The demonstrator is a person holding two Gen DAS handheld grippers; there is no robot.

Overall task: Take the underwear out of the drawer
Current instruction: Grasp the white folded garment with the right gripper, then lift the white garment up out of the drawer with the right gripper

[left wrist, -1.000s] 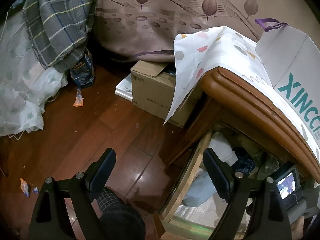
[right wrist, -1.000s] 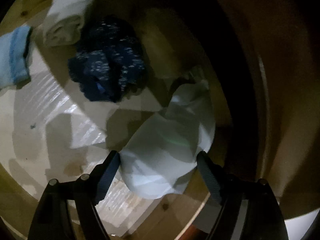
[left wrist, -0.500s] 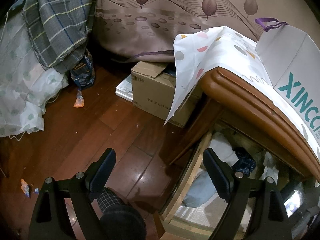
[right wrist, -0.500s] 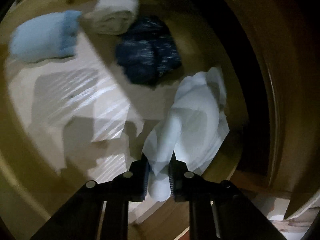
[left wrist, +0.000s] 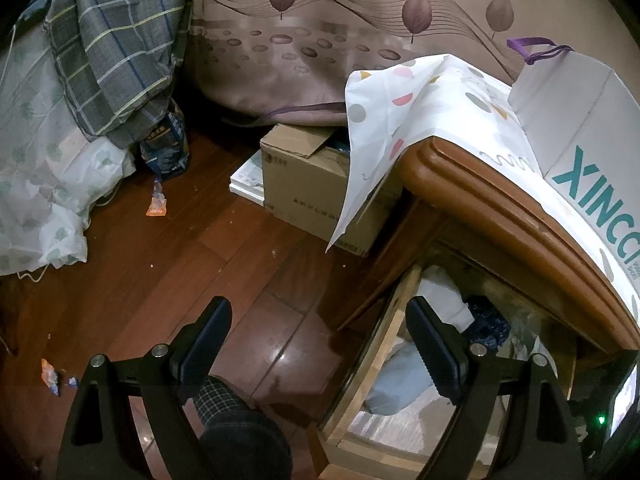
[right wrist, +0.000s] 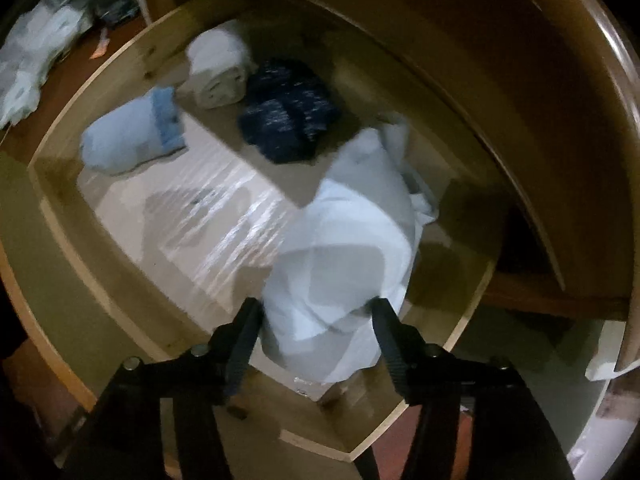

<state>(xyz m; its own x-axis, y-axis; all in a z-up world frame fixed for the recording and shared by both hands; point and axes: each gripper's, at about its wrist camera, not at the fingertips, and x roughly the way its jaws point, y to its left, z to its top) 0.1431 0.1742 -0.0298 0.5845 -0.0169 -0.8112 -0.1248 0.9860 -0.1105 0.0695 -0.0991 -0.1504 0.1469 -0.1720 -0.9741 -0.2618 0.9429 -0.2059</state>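
Right gripper (right wrist: 316,324) is pointing down into the open drawer (right wrist: 100,264), jaws opening, with the pale blue underwear (right wrist: 344,264) sitting between the fingers; the left finger looks to be at the cloth's edge, the right finger (right wrist: 390,336) touching or just beside it, picture too blurred to say if the pads are pressing. The cloth is bunched and stretching away ahead of the fingertips toward the drawer's back right. Farther ahead and left of this gripper are lying a dark blue speckled bundle (right wrist: 288,120), a white roll (right wrist: 218,72) and a light blue roll (right wrist: 132,136), all on the drawer bottom. Left gripper (left wrist: 320,344) is hanging wide open and holding nothing, over the wooden floor (left wrist: 168,264), the drawer's corner just under its right finger. Ahead of it are sitting a cardboard box (left wrist: 312,184) and a spotted white cloth (left wrist: 404,116) draped over the cabinet top (left wrist: 480,196). A slippered foot (left wrist: 240,436) is showing below its fingers.
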